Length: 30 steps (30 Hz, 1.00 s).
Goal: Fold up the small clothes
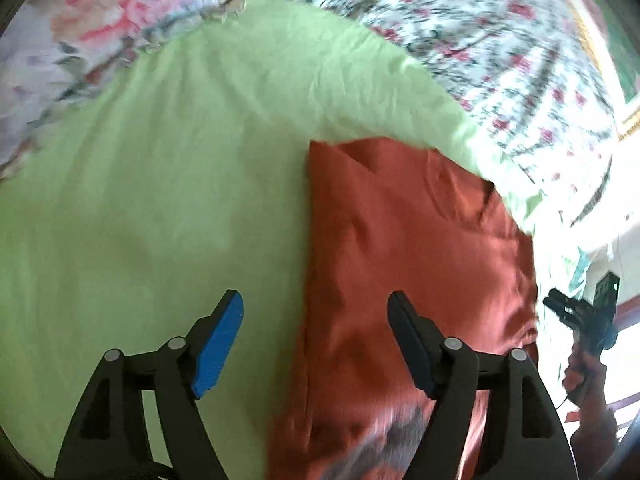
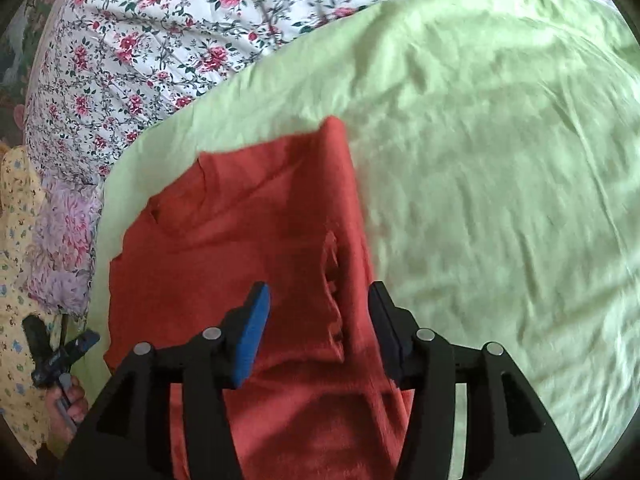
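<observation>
A rust-red shirt (image 2: pixel 256 240) lies partly folded on a pale green sheet (image 2: pixel 480 160) spread over a bed with a flowered cover (image 2: pixel 132 52), its neckline showing near the far end and one long straight folded edge running along its side. The left gripper (image 1: pixel 316 340) hangs above that edge with its jaws wide apart and nothing between them, one finger over the green sheet and the other over the shirt. The right gripper (image 2: pixel 318 334) hovers over the shirt with its jaws apart and gripping nothing
</observation>
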{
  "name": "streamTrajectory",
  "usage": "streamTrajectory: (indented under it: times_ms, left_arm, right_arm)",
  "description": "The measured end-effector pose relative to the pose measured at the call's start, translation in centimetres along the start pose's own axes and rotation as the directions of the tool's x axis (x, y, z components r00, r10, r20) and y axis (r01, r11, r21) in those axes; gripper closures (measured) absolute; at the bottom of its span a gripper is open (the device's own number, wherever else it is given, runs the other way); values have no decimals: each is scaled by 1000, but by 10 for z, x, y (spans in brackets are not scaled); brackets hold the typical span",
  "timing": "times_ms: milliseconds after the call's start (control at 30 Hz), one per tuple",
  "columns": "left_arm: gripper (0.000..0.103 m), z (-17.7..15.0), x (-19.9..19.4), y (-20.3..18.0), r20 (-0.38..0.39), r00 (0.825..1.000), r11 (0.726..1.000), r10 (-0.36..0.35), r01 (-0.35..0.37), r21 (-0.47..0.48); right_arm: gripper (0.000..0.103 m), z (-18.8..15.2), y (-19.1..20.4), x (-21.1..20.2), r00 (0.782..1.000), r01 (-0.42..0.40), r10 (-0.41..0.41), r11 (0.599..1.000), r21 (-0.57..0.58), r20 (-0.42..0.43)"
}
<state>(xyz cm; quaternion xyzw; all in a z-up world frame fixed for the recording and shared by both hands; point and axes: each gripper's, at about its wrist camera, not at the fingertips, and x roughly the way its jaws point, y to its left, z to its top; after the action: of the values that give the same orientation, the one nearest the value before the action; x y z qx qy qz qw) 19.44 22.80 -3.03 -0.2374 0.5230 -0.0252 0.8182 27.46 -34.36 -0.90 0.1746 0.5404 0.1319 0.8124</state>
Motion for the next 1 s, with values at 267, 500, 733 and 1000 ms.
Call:
streamTrajectory:
  times_ms: [267,500,733,1000]
  left_arm:
    - [21,56,62,-10,-78,997,1000,24,-23,12]
    - [45,62,78,-31,-41,995,987,91,-85,133]
    - [94,64,49,-62,103,993,977,52,-73,203]
    - [95,71,76,-48,117,976,964,185,-203,170]
  right_arm:
    - [38,50,-5,33,1000,22,-21,1000,-22,17]
    - [44,65,-7,62,999,32,-32,996,-87,-3]
    - [91,70,0,49,998,-17,21,996,-83,52]
    - [91,75,1,71,994,54,-47,996,-67,95]
